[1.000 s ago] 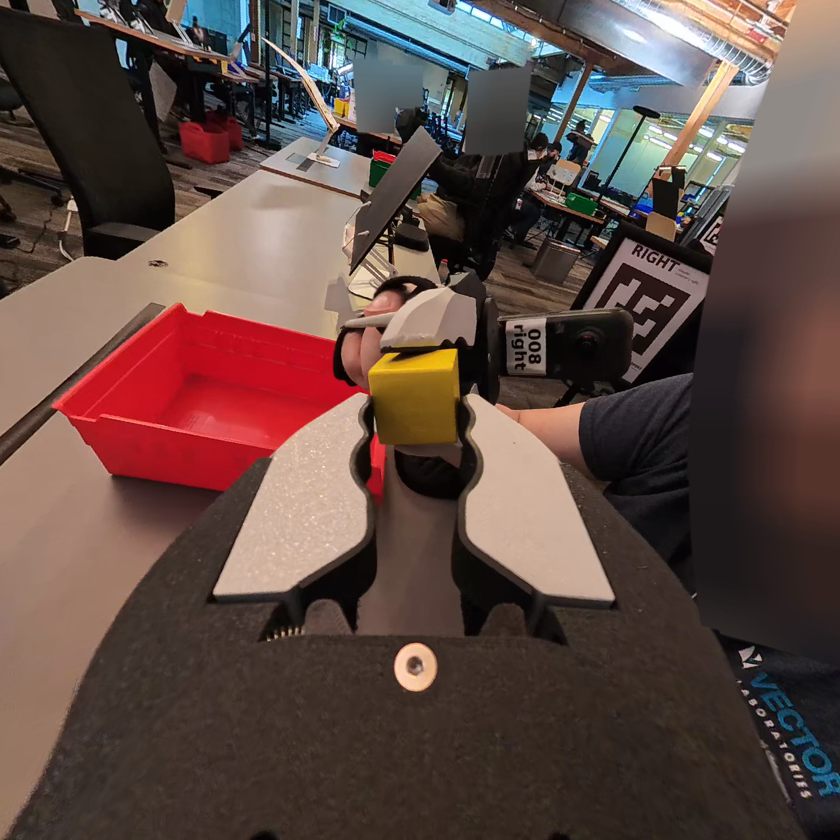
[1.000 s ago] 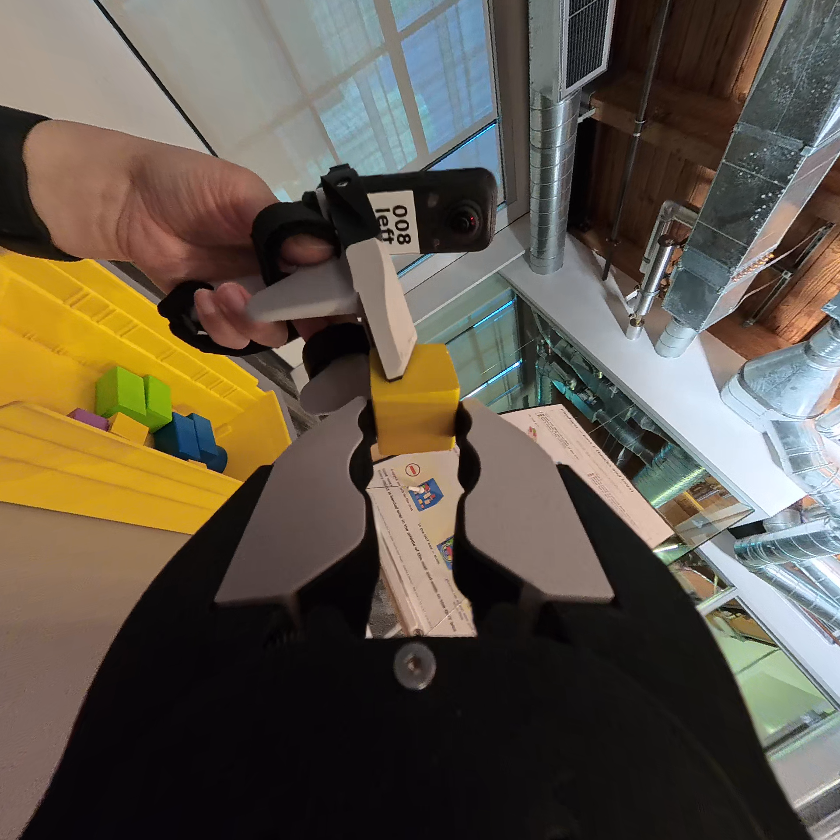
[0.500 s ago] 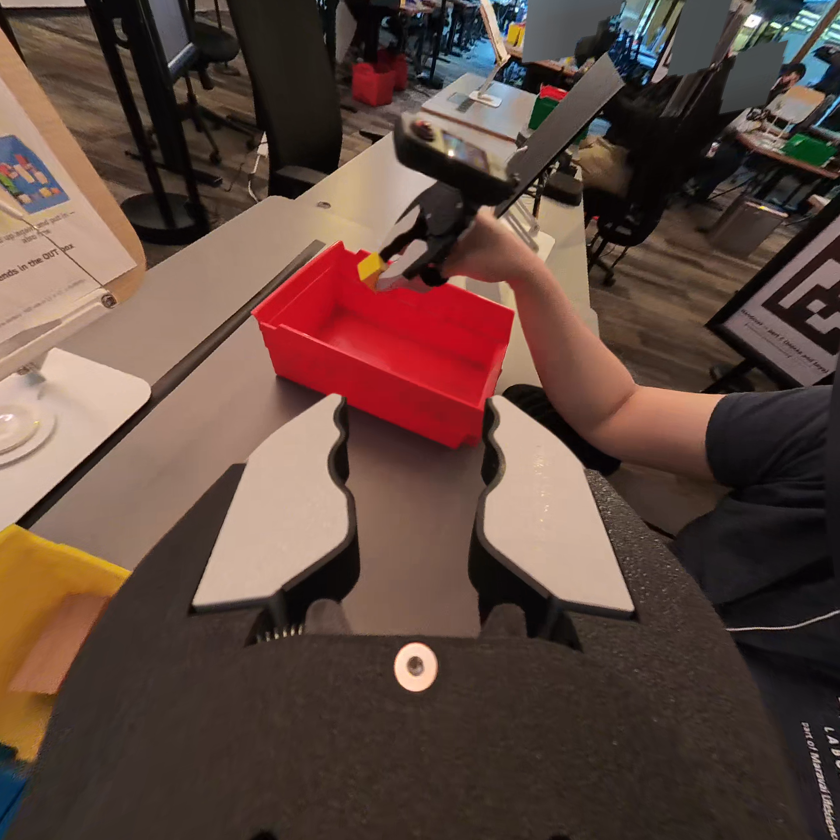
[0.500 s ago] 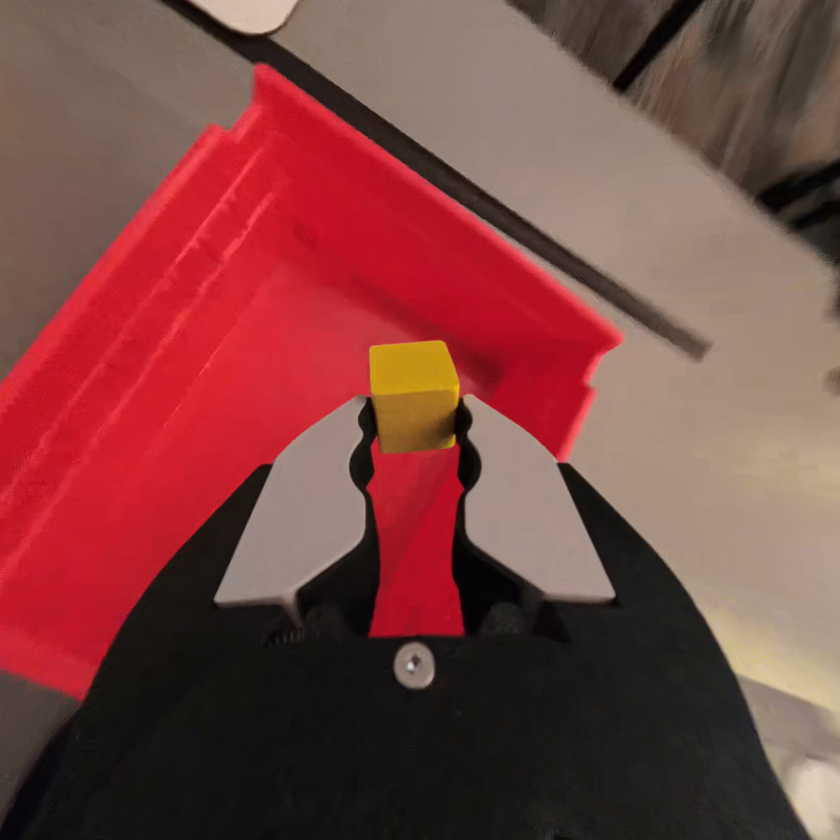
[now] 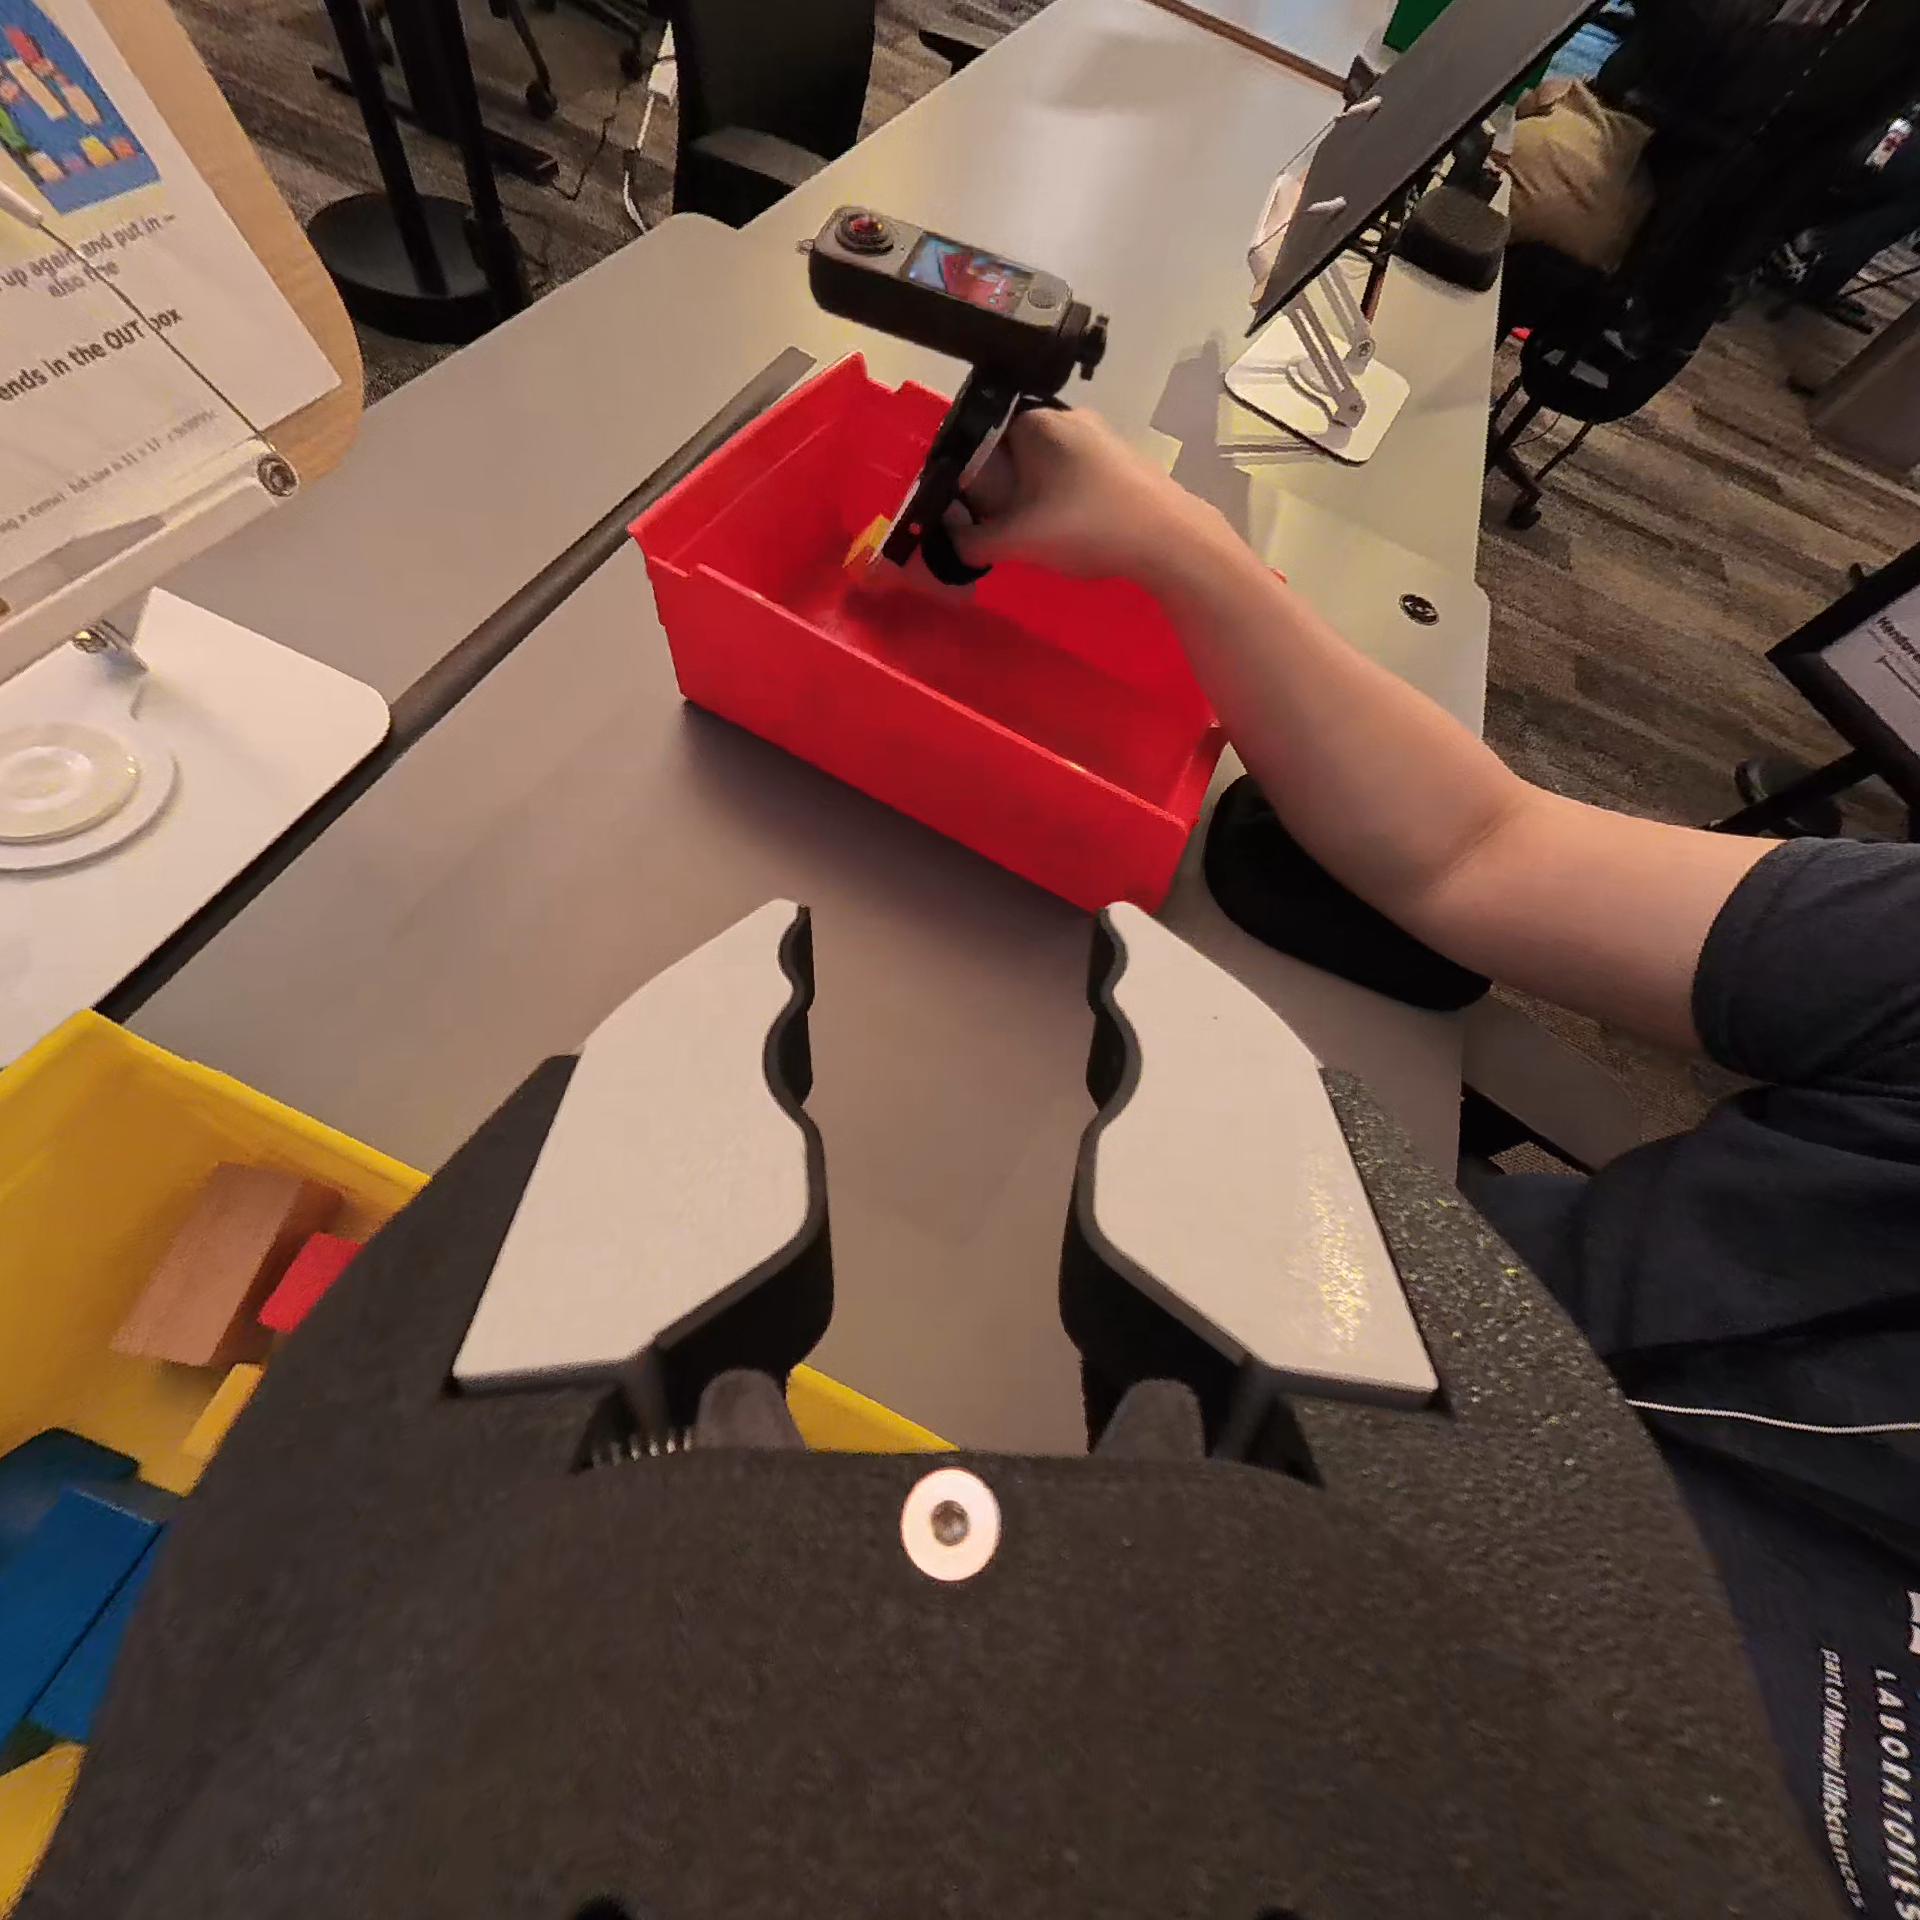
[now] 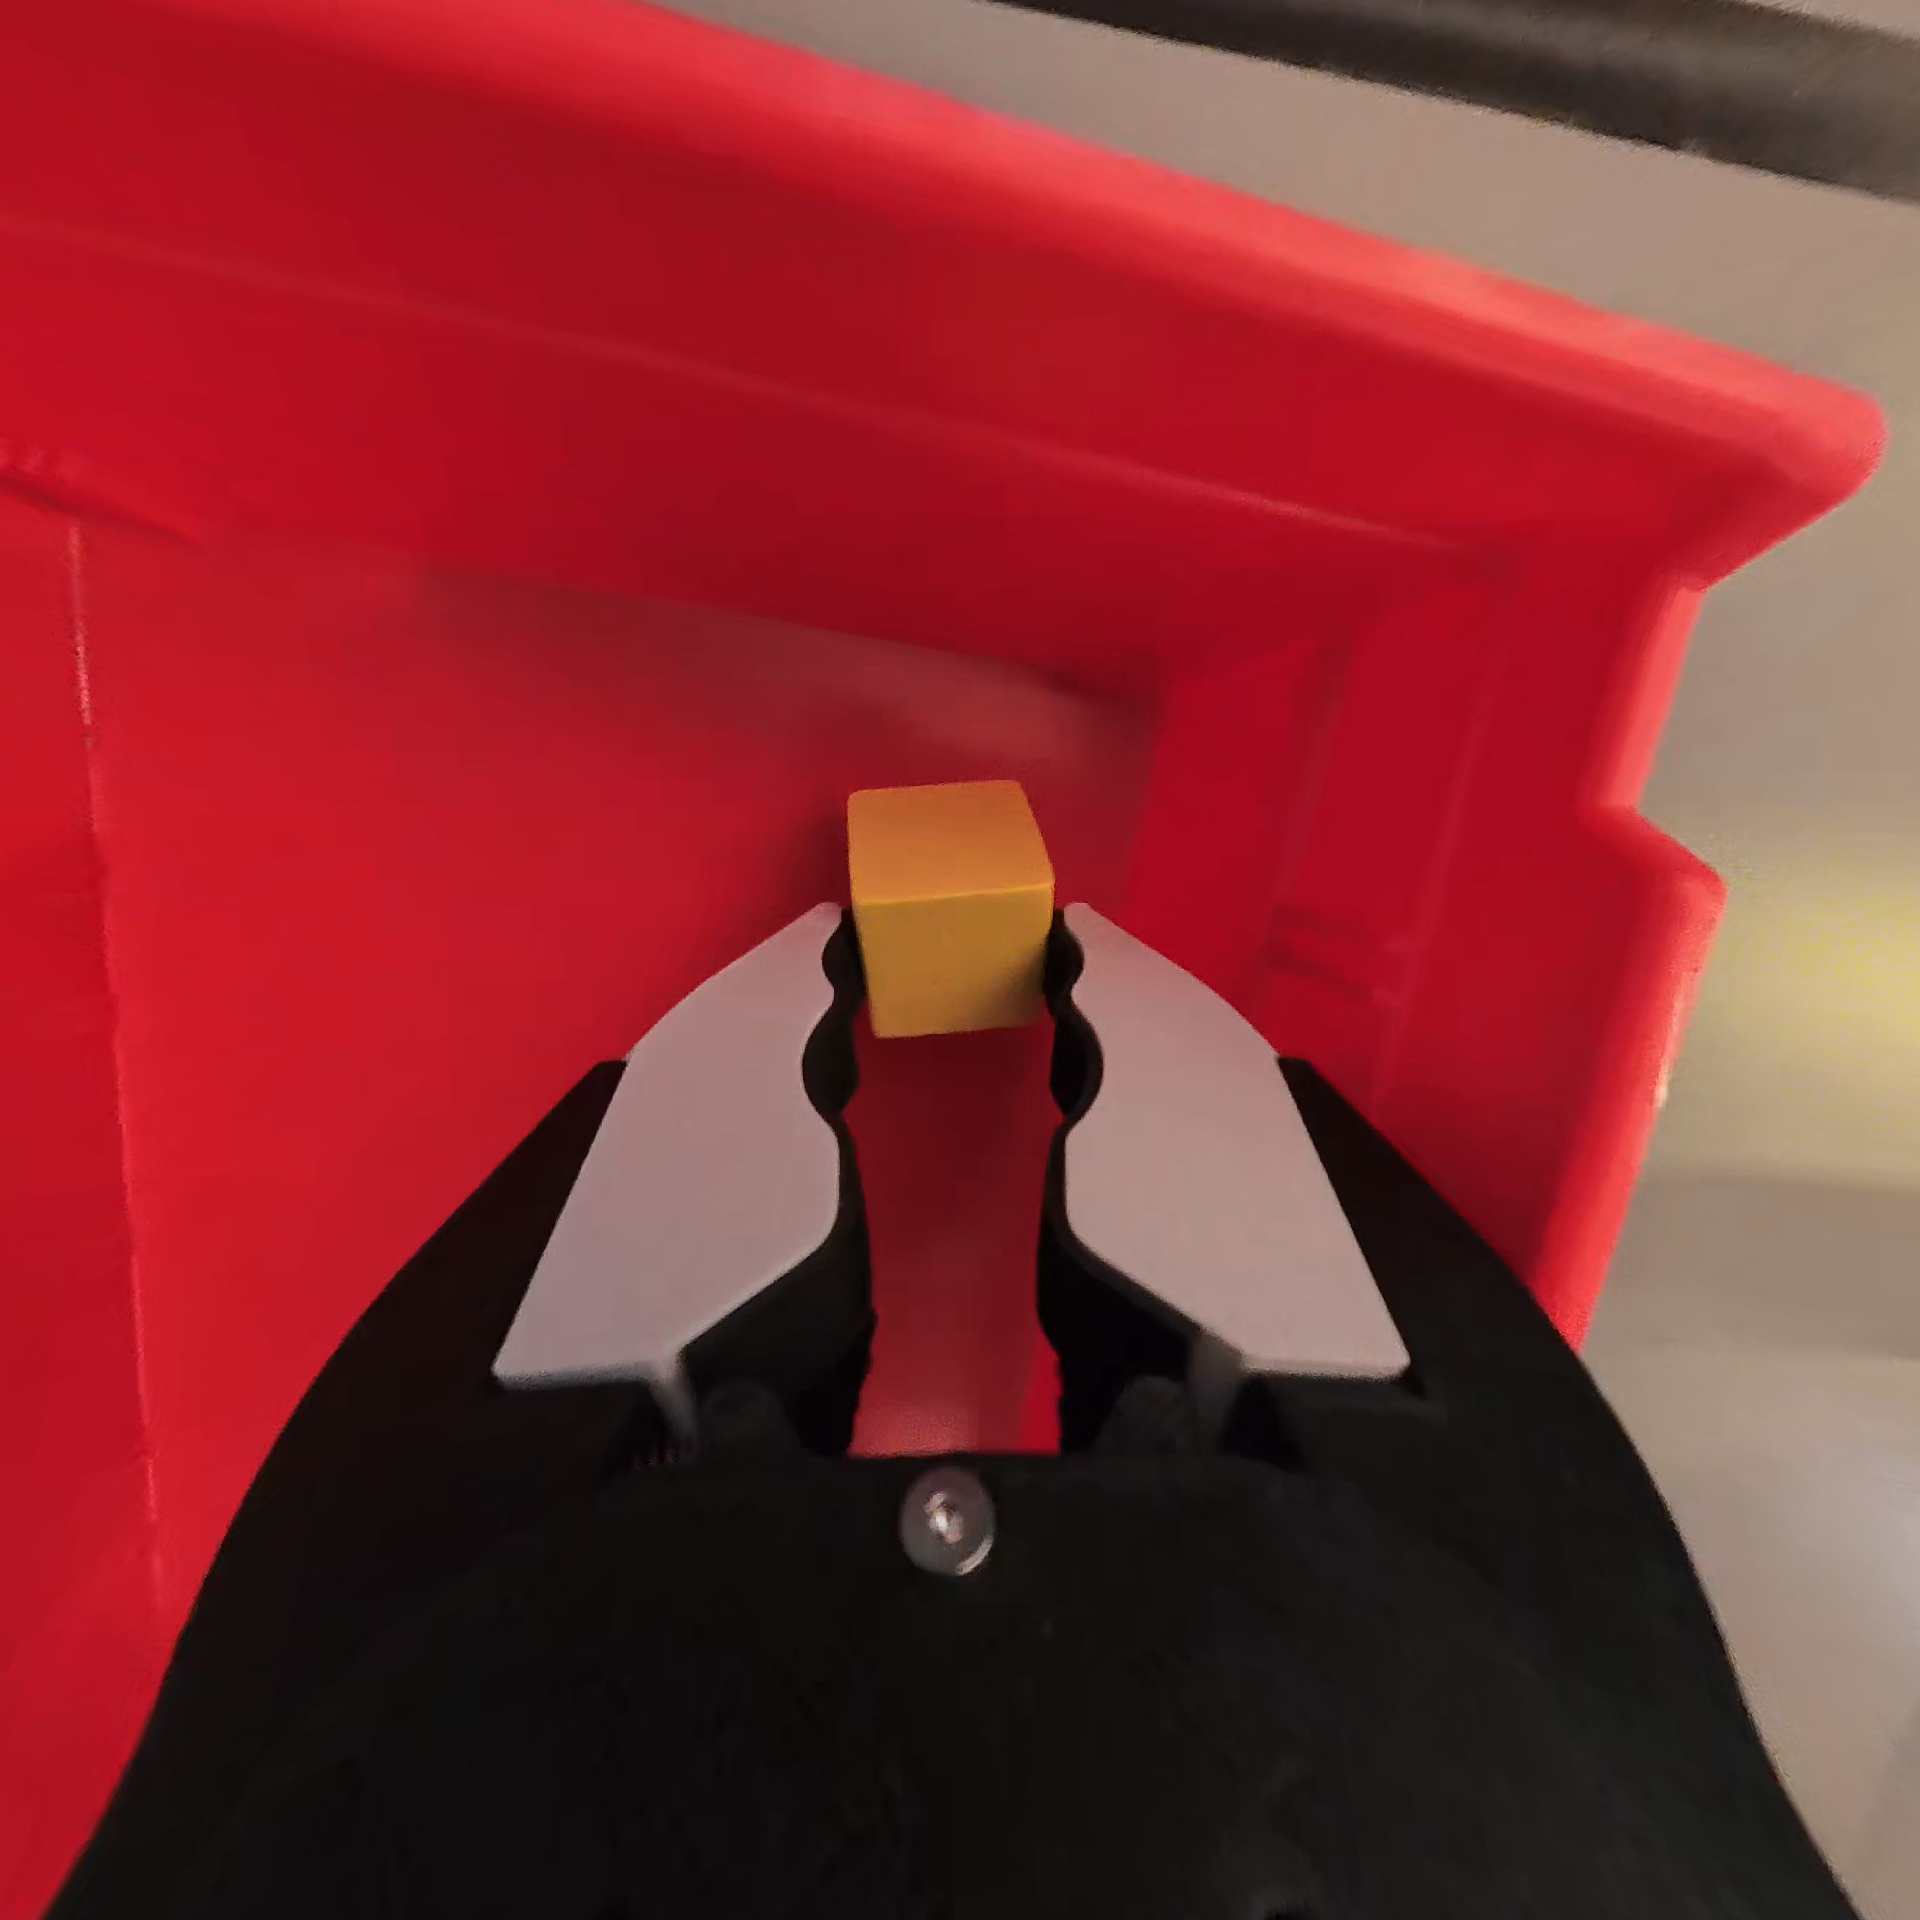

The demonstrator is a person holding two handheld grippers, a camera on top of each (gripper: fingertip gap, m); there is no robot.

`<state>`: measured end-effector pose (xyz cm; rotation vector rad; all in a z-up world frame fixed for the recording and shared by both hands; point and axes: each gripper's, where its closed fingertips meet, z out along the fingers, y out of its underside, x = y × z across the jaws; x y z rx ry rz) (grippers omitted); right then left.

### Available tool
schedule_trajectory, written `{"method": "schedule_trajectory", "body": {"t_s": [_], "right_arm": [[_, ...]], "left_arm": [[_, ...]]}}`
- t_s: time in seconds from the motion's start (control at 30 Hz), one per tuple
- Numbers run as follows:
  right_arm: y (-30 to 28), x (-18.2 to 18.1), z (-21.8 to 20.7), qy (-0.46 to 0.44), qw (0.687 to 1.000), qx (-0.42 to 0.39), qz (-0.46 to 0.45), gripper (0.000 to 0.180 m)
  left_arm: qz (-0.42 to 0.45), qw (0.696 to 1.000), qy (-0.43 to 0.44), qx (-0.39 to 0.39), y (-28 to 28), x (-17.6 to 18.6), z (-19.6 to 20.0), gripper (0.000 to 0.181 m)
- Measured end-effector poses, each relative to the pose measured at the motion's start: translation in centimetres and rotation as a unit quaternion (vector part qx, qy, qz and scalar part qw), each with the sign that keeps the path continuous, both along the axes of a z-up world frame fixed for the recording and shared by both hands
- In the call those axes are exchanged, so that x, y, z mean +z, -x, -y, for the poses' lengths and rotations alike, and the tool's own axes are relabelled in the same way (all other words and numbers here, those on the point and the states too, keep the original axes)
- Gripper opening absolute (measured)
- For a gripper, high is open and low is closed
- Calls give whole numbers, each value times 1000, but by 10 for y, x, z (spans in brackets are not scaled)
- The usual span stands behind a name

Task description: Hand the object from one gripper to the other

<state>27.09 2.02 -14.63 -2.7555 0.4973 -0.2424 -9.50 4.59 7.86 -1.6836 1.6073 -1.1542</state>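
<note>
A small yellow cube [image 6: 948, 914] is pinched by 2 opposite faces between the tips of the right tool [image 6: 951, 935], held level inside the red bin [image 6: 1039, 364], just above its floor near 1 corner.

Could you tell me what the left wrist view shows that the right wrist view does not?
Only the left wrist view shows the open left hand-held gripper, the yellow bin of blocks, the person's hand and the grey table. Only the right wrist view shows close up how the right hand-held gripper clamps the block's sides. Both show the yellow block inside the red bin.
</note>
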Motion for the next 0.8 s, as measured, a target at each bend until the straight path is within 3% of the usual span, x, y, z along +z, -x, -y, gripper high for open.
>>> {"method": "schedule_trajectory", "body": {"t_s": [0.43,0.57,0.7,0.8], "right_arm": [[-6,-8,-1,31,999,2,34,39],[-4,0,-8,-3,1000,3,26,40],[11,24,-14,-48,998,28,10,45],[27,48,-18,-86,995,58,2,48]], "left_arm": [[-23,1000,1,4,-1,-10,-2,49],[-46,999,-9,15,5,-17,-8,49],[-102,991,-45,73,29,-34,-39,51],[-201,965,-80,147,70,-64,-77,48]]}}
